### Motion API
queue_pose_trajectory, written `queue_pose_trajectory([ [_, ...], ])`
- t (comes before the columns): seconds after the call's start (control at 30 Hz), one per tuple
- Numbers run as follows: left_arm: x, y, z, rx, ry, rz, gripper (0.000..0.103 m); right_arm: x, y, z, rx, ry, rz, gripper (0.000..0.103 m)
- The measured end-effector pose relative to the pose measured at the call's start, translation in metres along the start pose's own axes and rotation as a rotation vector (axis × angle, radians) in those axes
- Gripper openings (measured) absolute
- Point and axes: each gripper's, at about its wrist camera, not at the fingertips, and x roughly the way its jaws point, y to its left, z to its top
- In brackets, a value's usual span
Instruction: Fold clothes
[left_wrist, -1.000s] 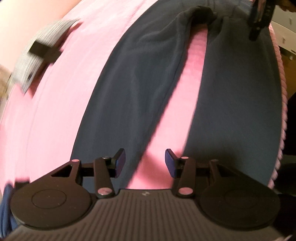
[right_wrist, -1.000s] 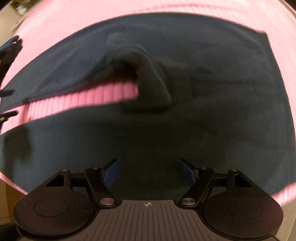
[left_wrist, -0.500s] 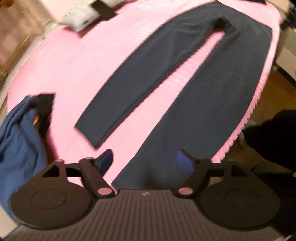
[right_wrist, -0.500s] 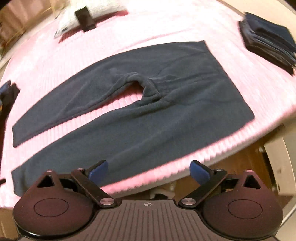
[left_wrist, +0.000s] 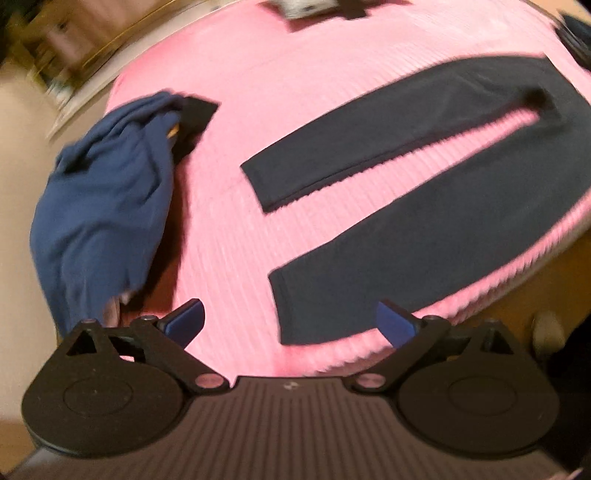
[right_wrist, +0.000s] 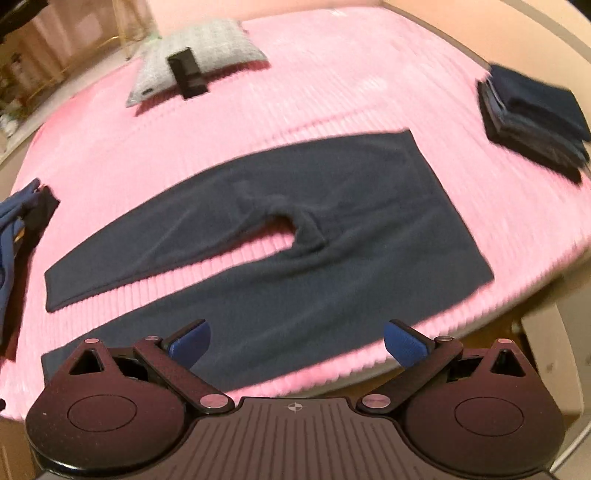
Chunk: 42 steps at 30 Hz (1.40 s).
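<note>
Dark navy trousers (right_wrist: 295, 236) lie spread flat on the pink ribbed bed cover (right_wrist: 295, 92), legs pointing left, waist to the right. In the left wrist view the trousers (left_wrist: 424, 206) show both leg cuffs, the near cuff just ahead of my fingers. My left gripper (left_wrist: 290, 321) hovers open above the bed's front edge, holding nothing. My right gripper (right_wrist: 297, 341) is open too, raised over the near leg, nothing between its blue pads.
A crumpled blue garment (left_wrist: 107, 214) lies at the bed's left edge. A stack of folded dark clothes (right_wrist: 535, 118) sits at the right. A grey cushion (right_wrist: 199, 62) with a black box on it rests at the back. Floor shows beyond the bed's front edge.
Both grippers have pulled back and up from the trousers and opened wider. The views now take in the whole garment and the bed's edges.
</note>
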Motion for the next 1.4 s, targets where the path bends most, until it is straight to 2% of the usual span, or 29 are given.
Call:
queue_pose_trajectory([
  [0.1,-0.015,-0.032,0.004,-0.084,-0.001,0.016,0.098,0.001,-0.017,0.012,-0.067,-0.017,0.026,0.103],
  [0.23,-0.041,-0.097,0.016,-0.138,-0.025,0.027,0.098,0.003,-0.072,0.016,-0.137,-0.017,0.063,0.103],
  [0.4,-0.072,-0.184,0.02,-0.152,-0.023,0.011,0.098,0.02,-0.145,0.006,-0.048,0.015,0.102,0.103],
  [0.53,-0.085,-0.245,0.019,-0.08,-0.03,-0.007,0.098,0.034,-0.203,-0.003,0.03,0.042,0.133,0.103],
  [0.7,-0.074,-0.32,0.033,0.185,-0.065,-0.066,0.098,0.052,-0.275,-0.014,0.127,0.075,0.171,0.102],
  [0.77,-0.067,-0.351,0.039,0.299,-0.083,-0.103,0.098,0.073,-0.292,-0.016,0.197,0.065,0.202,0.086],
  [0.8,-0.063,-0.362,0.042,0.339,-0.089,-0.12,0.098,0.084,-0.299,-0.017,0.234,0.059,0.219,0.07],
  [0.87,-0.052,-0.383,0.048,0.404,-0.097,-0.149,0.098,0.11,-0.312,-0.016,0.295,0.048,0.212,0.068],
  [1.0,-0.029,-0.408,0.057,0.471,-0.094,-0.174,0.097,0.163,-0.333,-0.02,0.384,0.018,0.192,0.068],
  [1.17,-0.011,-0.414,0.065,0.51,-0.071,-0.165,0.097,0.195,-0.352,-0.025,0.495,-0.024,0.21,0.066],
  [1.2,-0.008,-0.413,0.066,0.508,-0.06,-0.162,0.097,0.195,-0.354,-0.023,0.495,-0.022,0.21,0.045],
  [1.23,-0.008,-0.413,0.066,0.505,-0.05,-0.16,0.097,0.195,-0.355,-0.022,0.495,-0.021,0.21,0.014],
  [1.3,-0.01,-0.412,0.067,0.507,-0.041,-0.157,0.097,0.195,-0.357,-0.018,0.494,-0.018,0.21,0.01],
  [1.4,-0.015,-0.408,0.068,0.502,-0.052,-0.155,0.097,0.189,-0.374,-0.01,0.488,-0.046,0.196,0.009],
])
